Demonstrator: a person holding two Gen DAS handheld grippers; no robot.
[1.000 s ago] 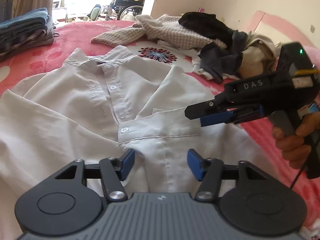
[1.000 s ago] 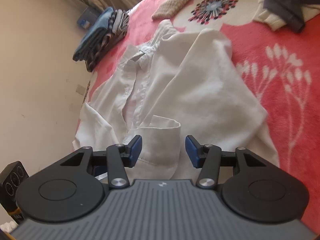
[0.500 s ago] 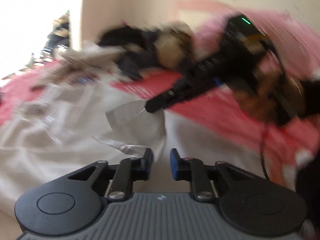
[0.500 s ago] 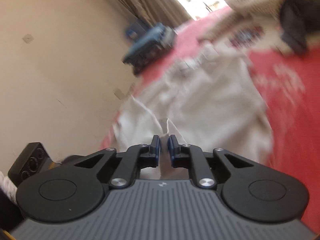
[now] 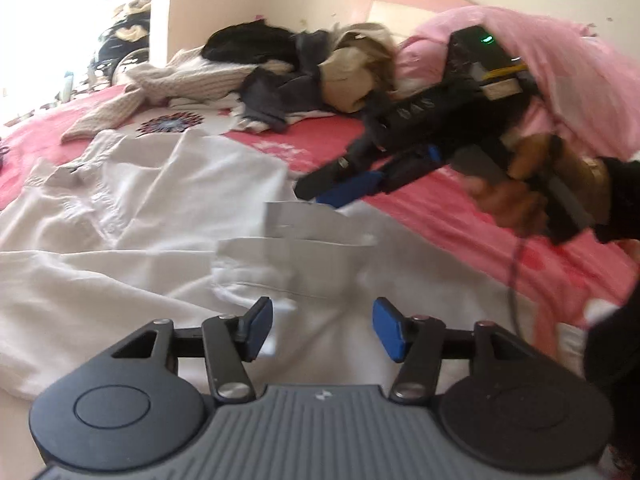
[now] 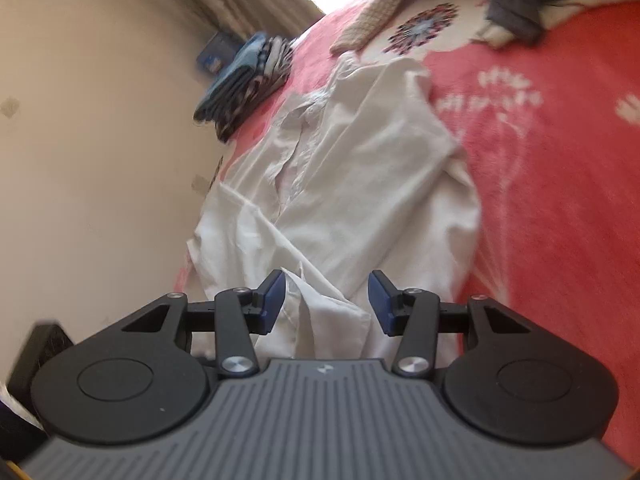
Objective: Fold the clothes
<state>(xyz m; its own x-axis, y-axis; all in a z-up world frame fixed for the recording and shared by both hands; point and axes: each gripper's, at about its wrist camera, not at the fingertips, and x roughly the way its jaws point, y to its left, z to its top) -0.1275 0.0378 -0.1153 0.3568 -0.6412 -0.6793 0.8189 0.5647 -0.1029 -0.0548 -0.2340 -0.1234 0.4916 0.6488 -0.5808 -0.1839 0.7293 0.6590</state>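
Here both tongs, left (image 5: 322, 330) & right (image 6: 326, 303), gape apart, level over the white shirt (image 6: 360, 184), gripping nothing.

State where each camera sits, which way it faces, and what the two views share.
Left wrist: on the left claw, open, facing across the white shirt towards the clothes pile; shows the right claw and hand.
Right wrist: on the right claw, open over the shirt cuff, facing along the shirt towards the folded stack.
Shared: shirt, red bedspread.
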